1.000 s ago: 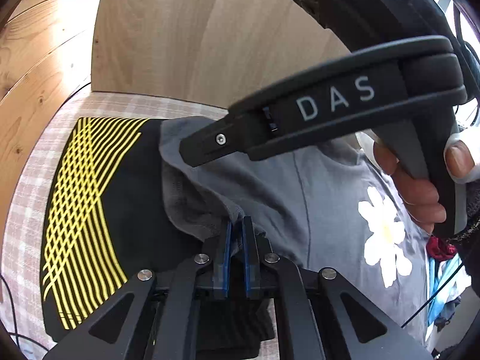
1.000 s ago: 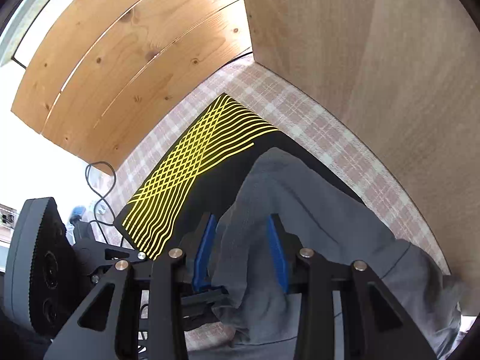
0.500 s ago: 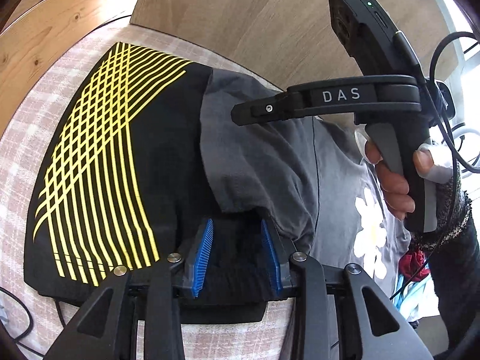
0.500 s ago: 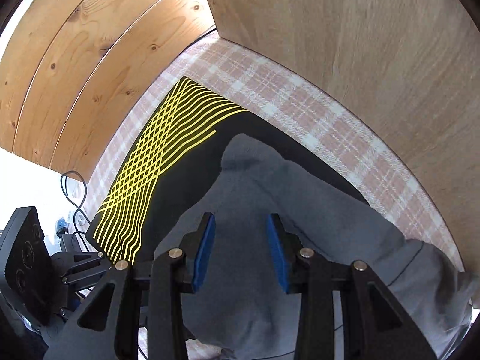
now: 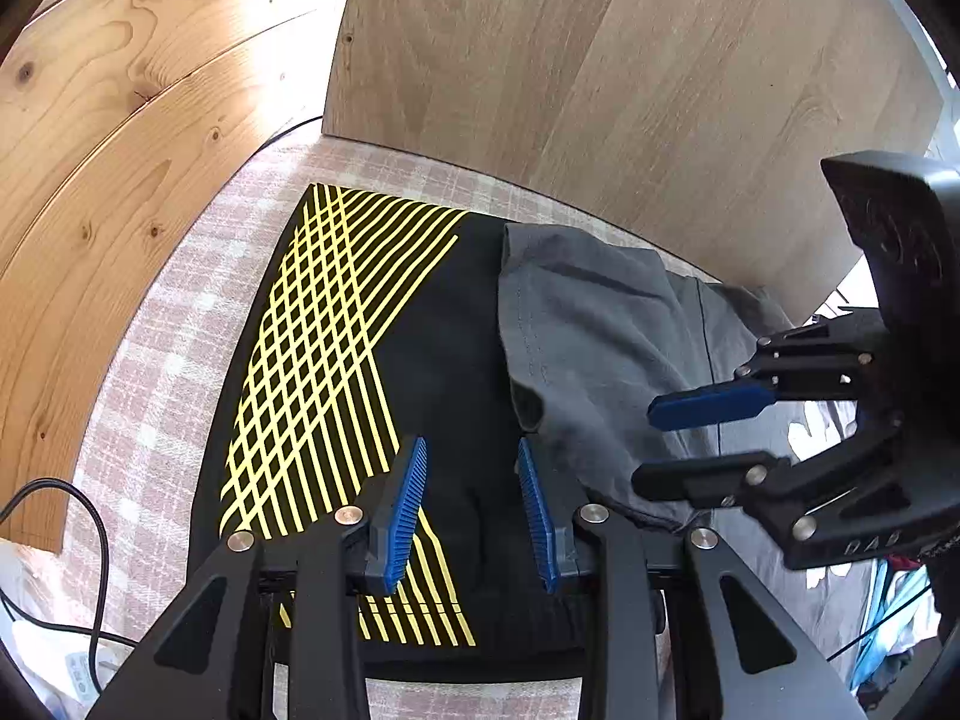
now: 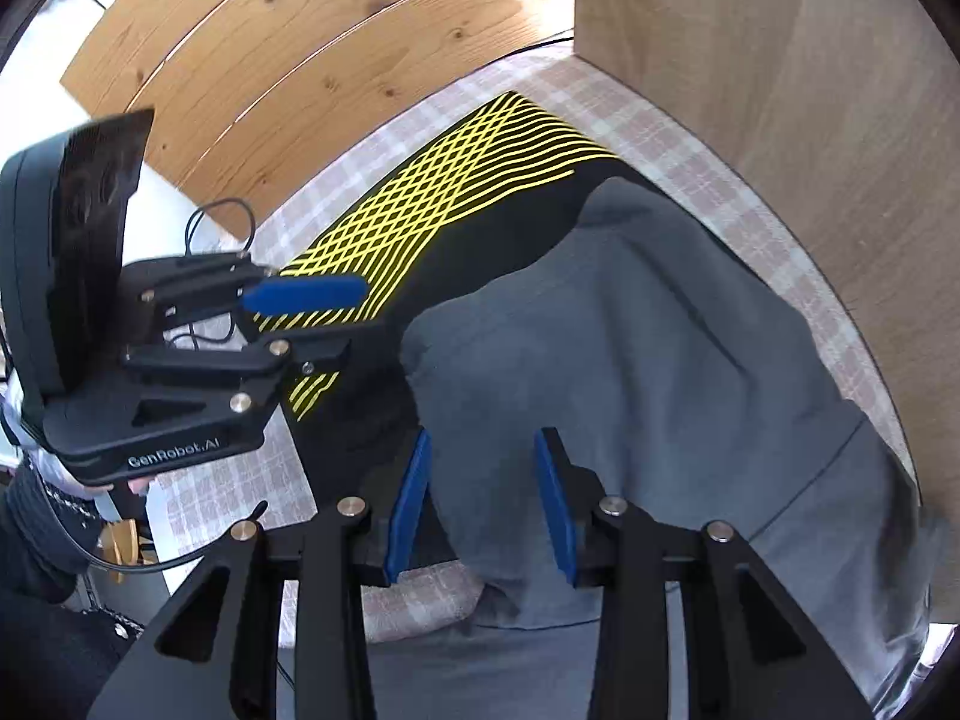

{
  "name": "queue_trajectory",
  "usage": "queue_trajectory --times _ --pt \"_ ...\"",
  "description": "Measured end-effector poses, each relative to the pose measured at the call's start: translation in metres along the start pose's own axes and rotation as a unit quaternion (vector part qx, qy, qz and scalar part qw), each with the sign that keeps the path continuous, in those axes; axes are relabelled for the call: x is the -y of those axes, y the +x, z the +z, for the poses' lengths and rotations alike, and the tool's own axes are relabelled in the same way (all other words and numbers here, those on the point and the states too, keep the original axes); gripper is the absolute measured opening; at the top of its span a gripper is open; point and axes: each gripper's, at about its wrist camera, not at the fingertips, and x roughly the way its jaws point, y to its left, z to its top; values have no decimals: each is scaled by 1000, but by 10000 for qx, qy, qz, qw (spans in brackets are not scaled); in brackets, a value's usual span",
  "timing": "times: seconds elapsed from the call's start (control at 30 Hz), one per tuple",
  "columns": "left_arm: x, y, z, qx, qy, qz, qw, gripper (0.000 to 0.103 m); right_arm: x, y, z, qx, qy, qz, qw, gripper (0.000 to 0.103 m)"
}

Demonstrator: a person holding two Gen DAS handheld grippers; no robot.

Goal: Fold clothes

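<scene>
Clothes lie mid-frame: grey shirt (image 5: 600, 324) draped over black garment (image 5: 372, 360). My left tongs (image 5: 474, 510) and right tongs (image 6: 480, 498) gape, released, hovering to regrip.

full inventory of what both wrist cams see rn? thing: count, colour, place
grey shirt: 1, grey with a white flower print, lying partly over the black garment
black garment: 1, black with yellow line pattern, flat on the cloth
checked cloth: 1, pink and white, covering the surface
wood panels: several, light brown, behind and beside the surface
cable: 1, black, at the cloth's left edge
left tongs: 1, black with blue pads, open above the black garment
right tongs: 1, black with blue pads, open above the grey shirt
</scene>
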Motion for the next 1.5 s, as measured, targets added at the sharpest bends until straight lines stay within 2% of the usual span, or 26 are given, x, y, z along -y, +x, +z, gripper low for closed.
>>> queue_trajectory --times 0.1,0.27,0.3,0.33,0.37,0.4,0.43,0.5,0.7,0.8,0.83,0.93,1.03,1.1,1.13,1.2,1.3,1.37,1.43,1.5 --pt "-6 -3 -2 -24 -37 11 10000 29 -13 17 0 -103 -232 -91 9996 36" --pt "-17 -5 -6 -128 -417 -310 9986 30 -24 27 -6 -45 -581 -428 9974 35" --pt "-16 -2 -6 -165 -485 -429 9978 30 -19 26 -7 18 -462 -385 9982 32" --pt "-14 1 -6 -202 -554 -548 9968 30 -11 23 -8 110 -275 -291 9991 16" --pt "-13 4 -6 -239 -622 -667 9955 32 -3 20 -9 203 -88 -197 9996 8" --pt "-12 6 -6 -275 -690 -786 9941 34 4 17 -10 295 99 -103 9995 7" --pt "-11 9 -7 -312 -758 -905 9925 35 12 13 -11 387 286 -9 9988 7" --pt "-8 15 -7 -386 -893 -1142 9887 44 23 9 -16 479 505 83 9975 7" --pt "-1 32 -7 -599 -1273 -1786 9738 49 38 6 -28 628 848 429 9935 7" --pt "3 40 -4 -657 -1299 -1723 9742 49 43 10 -33 564 1025 811 9898 10" --pt "4 41 -3 -658 -1302 -1684 9749 49 44 12 -35 513 1077 884 9889 14" --pt "9 41 -1 -563 -1210 -1509 9795 49 50 -1 -43 546 1151 1013 9867 19" --pt "13 41 3 -409 -1099 -1339 9840 41 70 -26 -48 882 1387 797 9832 21" --pt "16 40 8 -253 -973 -1174 9880 14 97 -36 -48 990 1796 481 9776 21" --pt "16 40 12 -194 -960 -1151 9885 13 110 -37 -46 979 1973 292 9750 21" --pt "12 37 20 -130 -1035 -1357 9853 8 135 -31 -42 849 2203 66 9717 21" --pt "30 26 37 32 -793 -1573 9843 3 169 -18 -43 598 2599 177 9636 20" --pt "57 13 47 142 -452 -1846 9817 3 180 -29 -56 735 2806 283 9566 21" --pt "98 3 56 204 47 -2134 9767 4 185 -49 -75 920 2878 62 9532 24" --pt "146 1 55 125 575 -2438 9680 4 190 -75 -98 1125 2908 -106 9501 28"
